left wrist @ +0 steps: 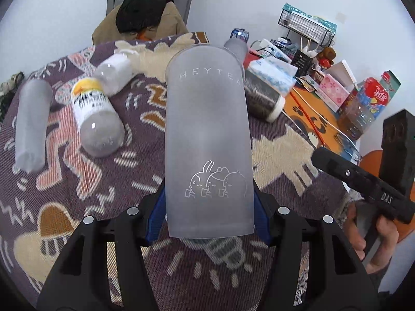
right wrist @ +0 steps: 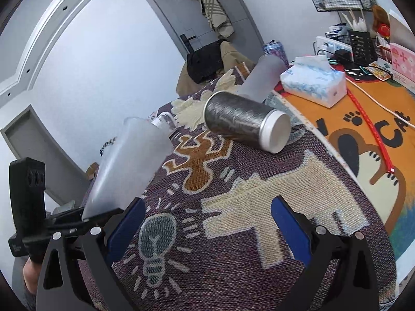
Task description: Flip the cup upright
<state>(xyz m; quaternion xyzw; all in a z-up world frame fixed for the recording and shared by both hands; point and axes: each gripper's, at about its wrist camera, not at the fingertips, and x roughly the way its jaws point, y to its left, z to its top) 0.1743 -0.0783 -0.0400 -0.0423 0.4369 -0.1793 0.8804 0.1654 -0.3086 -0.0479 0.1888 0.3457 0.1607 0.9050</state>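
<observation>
Left gripper [left wrist: 208,207] clamped on frosted cup [left wrist: 207,140], right gripper [right wrist: 207,223] wide apart, holding nothing, bunny print only in left view

Black hand-held gripper [left wrist: 208,207], blue pads [left wrist: 155,217], silver screws; bare fingers

White walls [right wrist: 103,59]. Grey door [right wrist: 205,13] with clothes hung on top. Chair [left wrist: 140,26] draped in dark and tan garments. Patterned purple cloth [right wrist: 233,233] over the bench; possibly a second door [right wrist: 33,140] lower left.
</observation>
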